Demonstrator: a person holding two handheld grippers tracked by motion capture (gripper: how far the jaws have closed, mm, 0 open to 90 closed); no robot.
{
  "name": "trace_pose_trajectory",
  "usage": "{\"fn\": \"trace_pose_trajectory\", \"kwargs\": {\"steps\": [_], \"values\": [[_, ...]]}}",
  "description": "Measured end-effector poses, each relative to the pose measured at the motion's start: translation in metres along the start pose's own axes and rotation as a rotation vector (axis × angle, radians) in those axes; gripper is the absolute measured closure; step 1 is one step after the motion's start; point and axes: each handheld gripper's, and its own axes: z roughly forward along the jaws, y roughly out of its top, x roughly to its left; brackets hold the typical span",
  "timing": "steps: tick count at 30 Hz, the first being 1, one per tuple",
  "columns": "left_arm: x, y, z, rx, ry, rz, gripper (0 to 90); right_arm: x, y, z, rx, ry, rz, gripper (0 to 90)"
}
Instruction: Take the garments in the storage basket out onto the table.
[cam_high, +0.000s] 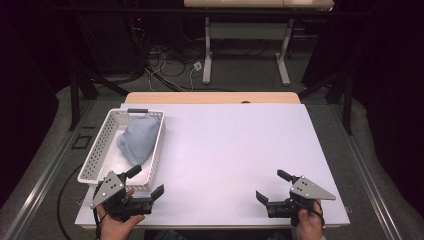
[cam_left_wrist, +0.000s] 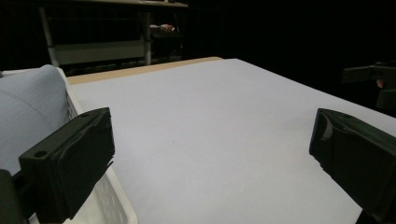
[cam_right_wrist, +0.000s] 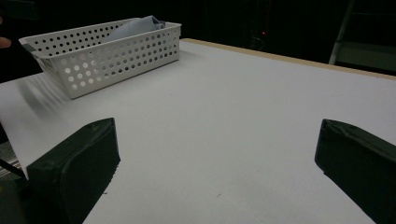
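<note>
High view shows both tools, left tool (cam_high: 145, 181) and right tool (cam_high: 272, 186), spread and empty near the surface (cam_high: 235, 150) edge; the blue cloth (cam_high: 137, 140) lies in the white basket (cam_high: 102, 145). Nothing seems begun; reaching for the cloth looks likeliest next.

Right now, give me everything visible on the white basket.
The white basket is a rectangular plastic tray with perforated walls and a solid rim, upright at the table's left side, long axis running away from the person. A crumpled light-blue cloth lies inside, rising above the rim. The left hand-held gripper sits open at its near end; contact unclear.
</note>
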Motion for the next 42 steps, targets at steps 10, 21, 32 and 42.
{"fn": "trace_pose_trajectory", "kwargs": {"steps": [10, 21, 32, 42], "values": [[0.006, 0.018, 0.006, 0.034, 0.011, -0.041, 0.4, 0.003, -0.001, 0.002, 0.012, -0.006, -0.017, 0.0], [0.016, 0.043, 0.008, 0.037, 0.030, -0.047, 0.4, 0.001, -0.002, 0.001, 0.006, -0.008, -0.003, 0.0], [0.029, 0.056, 0.009, 0.075, 0.032, -0.087, 0.4, 0.001, -0.003, 0.002, 0.008, -0.006, -0.003, 0.0], [0.048, 0.085, 0.018, 0.115, 0.056, -0.110, 0.5, 0.001, -0.003, 0.002, 0.010, -0.011, 0.000, 0.0]]}}
